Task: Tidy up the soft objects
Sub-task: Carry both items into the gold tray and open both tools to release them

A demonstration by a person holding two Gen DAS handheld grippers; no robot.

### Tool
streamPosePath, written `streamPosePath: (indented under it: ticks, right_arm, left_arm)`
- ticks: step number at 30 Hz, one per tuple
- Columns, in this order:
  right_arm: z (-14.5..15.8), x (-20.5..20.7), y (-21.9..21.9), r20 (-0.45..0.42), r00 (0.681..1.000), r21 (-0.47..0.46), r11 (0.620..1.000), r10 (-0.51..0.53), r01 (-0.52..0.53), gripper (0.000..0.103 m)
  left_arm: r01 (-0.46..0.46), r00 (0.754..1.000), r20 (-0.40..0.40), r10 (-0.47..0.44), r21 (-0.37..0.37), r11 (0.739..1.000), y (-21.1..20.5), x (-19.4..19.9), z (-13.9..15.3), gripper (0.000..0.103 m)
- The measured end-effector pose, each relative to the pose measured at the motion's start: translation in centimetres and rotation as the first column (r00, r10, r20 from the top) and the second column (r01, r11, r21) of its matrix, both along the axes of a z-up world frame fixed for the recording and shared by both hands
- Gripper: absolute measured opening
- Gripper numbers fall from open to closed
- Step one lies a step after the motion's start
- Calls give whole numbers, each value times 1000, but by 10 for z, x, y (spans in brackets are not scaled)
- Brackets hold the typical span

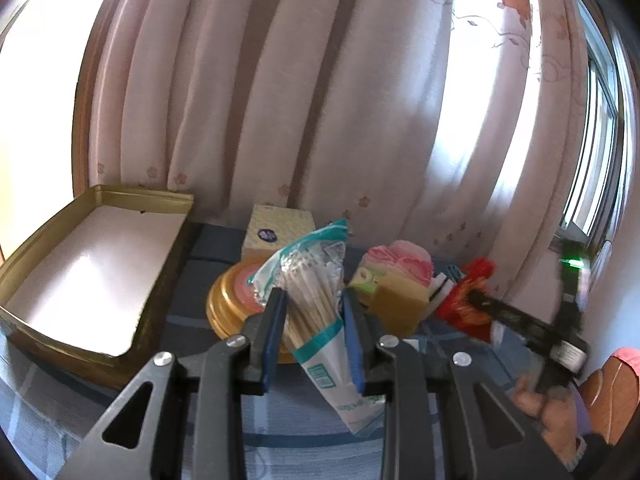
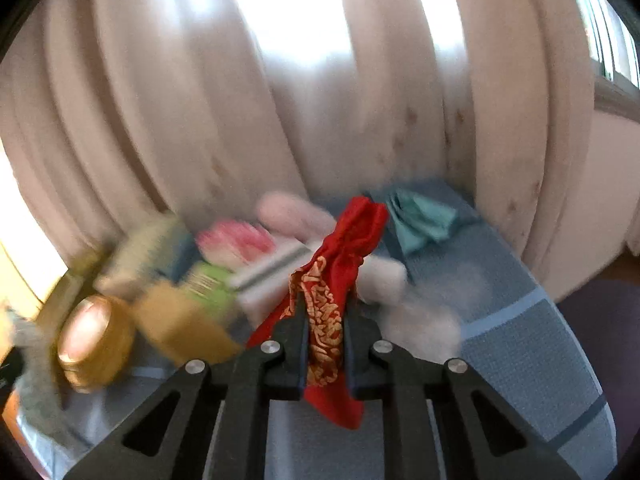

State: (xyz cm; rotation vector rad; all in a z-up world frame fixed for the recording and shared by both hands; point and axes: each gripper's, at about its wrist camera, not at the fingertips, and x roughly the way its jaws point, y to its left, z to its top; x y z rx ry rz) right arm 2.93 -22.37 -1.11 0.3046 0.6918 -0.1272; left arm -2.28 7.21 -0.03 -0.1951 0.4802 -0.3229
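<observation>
In the left wrist view, a gold tray (image 1: pixel 120 216) with a white floor sits at far left on the blue checked cloth (image 1: pixel 192 280). Just right of it stands a round gold tin (image 1: pixel 226 304), with a yellow tissue box (image 1: pixel 280 226) behind it against the curtain (image 1: pixel 280 80). The left gripper (image 1: pixel 314 306) is clamped on a clear bag of cotton swabs (image 1: pixel 316 292), its blue pads (image 1: pixel 276 320) pressing the bag from both sides; the bag is held above the cloth in front of the tin, its printed end hanging toward the camera. Right of it lie a yellow sponge (image 1: pixel 400 308) and a pink-and-white bundle (image 1: pixel 400 260). Farther right, the right gripper (image 1: pixel 476 300) grips a red pouch (image 1: pixel 468 300).

In the right wrist view, blurred by motion, the tin (image 2: pixel 94 340) and sponge (image 2: pixel 180 324) are at left, with a green-labelled pack (image 2: pixel 208 284) beside the sponge. In the middle the right gripper (image 2: pixel 326 312) is closed on the red pouch (image 2: pixel 344 248) with gold lettering, which sticks up past the fingertips and hangs below them. White cotton balls (image 2: pixel 384 280) lie just right of it, and a teal cloth (image 2: pixel 420 220) rests farther back by the curtain.
</observation>
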Motion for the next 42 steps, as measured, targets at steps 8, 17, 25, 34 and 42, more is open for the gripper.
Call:
streamPosePath:
  ticks: [8,17,25,34,42]
  right_arm:
    - [39,-39,54,229,972,-71,997,47,-32,15]
    - [59,-12,171,322,901,-165,954,291,-249,15]
    - [65,27,236,303,866,-163,917,397,-363,15]
    - [60,107,296,195,859,-103,881,474,-463,15]
    - [44,163,331,75,857,-73,860,510,-505,15]
  left_arm:
    - [-62,997,34,62,-1,998,31,6,4,27]
    - [-218,975,59,215,42,975,92,21,12,27]
    - [-297,954,77,290,98,950,130,44,22,27]
    - [-314,949,15,316,157,936,160,105,33,27]
    - [-329,928,-104,357,215,919,174,160,18,27]
